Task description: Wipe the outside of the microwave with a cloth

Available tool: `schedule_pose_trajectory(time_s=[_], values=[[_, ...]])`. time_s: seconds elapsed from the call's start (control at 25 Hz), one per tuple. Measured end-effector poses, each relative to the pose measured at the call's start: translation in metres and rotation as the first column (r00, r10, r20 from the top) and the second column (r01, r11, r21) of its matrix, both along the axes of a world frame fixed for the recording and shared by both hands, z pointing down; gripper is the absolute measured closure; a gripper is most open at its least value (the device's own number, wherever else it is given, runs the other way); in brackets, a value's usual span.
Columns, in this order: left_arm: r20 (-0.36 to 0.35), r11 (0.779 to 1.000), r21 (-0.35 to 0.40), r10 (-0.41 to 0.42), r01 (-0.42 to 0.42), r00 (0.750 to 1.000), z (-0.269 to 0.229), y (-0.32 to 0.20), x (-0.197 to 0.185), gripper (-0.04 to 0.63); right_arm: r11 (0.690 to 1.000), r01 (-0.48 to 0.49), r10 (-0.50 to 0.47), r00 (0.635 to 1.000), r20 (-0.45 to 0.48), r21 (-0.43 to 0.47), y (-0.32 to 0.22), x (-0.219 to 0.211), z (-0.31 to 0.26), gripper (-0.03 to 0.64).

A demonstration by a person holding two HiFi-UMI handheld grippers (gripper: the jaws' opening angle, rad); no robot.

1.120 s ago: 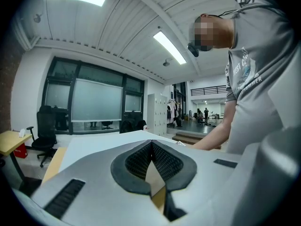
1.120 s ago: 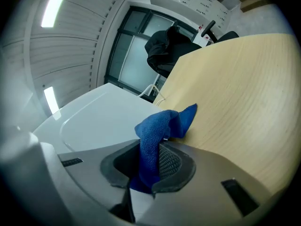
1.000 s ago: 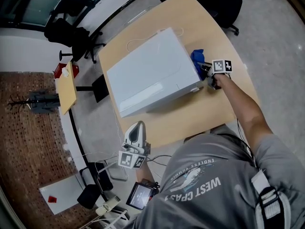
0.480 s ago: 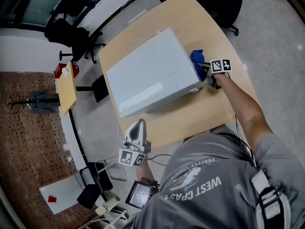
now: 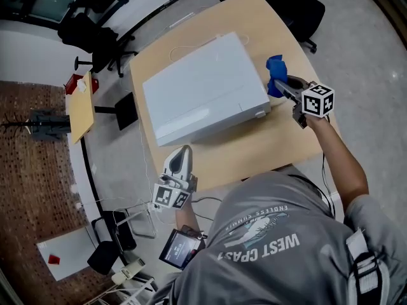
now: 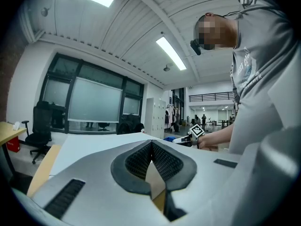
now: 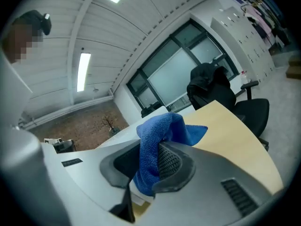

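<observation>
Left gripper low off the table edge, jaws together, empty. Right gripper clamped on blue cloth, raised just beside white microwave, at its 3 o'clock. Microwave mid-table.

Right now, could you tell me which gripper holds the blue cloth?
The right gripper, beside the microwave, pinches the blue cloth; the left gripper is shut and empty.

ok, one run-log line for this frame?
right hand-held gripper: shut on blue microfibre cloth | cloth beside white box-shaped microwave | left hand-held gripper: shut, empty
</observation>
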State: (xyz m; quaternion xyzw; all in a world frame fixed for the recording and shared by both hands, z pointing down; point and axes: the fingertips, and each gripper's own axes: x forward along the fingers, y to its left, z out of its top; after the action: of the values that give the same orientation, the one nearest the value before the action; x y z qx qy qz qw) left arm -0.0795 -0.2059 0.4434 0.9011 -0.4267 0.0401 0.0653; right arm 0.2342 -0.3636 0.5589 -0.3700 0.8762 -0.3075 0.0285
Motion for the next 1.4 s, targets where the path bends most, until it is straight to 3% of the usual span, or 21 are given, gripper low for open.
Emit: schedule_pose_trajectory(time_s=[0.16, 0.36, 0.48, 0.72, 1.16, 1.4], values=[[-0.026, 1.000, 0.005, 0.007, -0.007, 1.000, 0.004, 0.004, -0.016, 0.572, 0.995, -0.064, 0.065, 0.998, -0.007, 0.078, 0.047, -0.014, -0.024, 0.538], [-0.050, 1.000, 0.007, 0.014, -0.013, 0.999, 0.008, 0.015, -0.036, 0.572, 0.972, -0.214, 0.217, 0.976, -0.017, 0.092, 0.084, -0.032, -0.012, 0.538], [-0.059, 1.000, 0.008, 0.015, -0.014, 0.998, 0.010, 0.023, -0.049, 0.572, 0.965, -0.240, 0.244, 0.969, -0.028, 0.102, 0.096, -0.049, -0.005, 0.538], [-0.065, 1.000, 0.000, 0.009, -0.009, 0.998, 0.018, 0.039, -0.074, 0.572, 0.961, -0.231, 0.247, 0.964, -0.095, 0.151, 0.108, -0.078, 0.009, 0.537], [-0.064, 1.000, -0.025, -0.006, 0.004, 0.998, 0.029, 0.076, -0.122, 0.572, 0.981, -0.189, 0.195, 0.968, -0.160, 0.049, 0.122, -0.168, 0.061, 0.537], [-0.063, 0.999, -0.035, -0.037, 0.035, 0.997, 0.037, 0.093, -0.153, 0.572, 0.995, -0.100, 0.098, 0.984, -0.152, -0.005, 0.114, -0.243, 0.079, 0.537]])
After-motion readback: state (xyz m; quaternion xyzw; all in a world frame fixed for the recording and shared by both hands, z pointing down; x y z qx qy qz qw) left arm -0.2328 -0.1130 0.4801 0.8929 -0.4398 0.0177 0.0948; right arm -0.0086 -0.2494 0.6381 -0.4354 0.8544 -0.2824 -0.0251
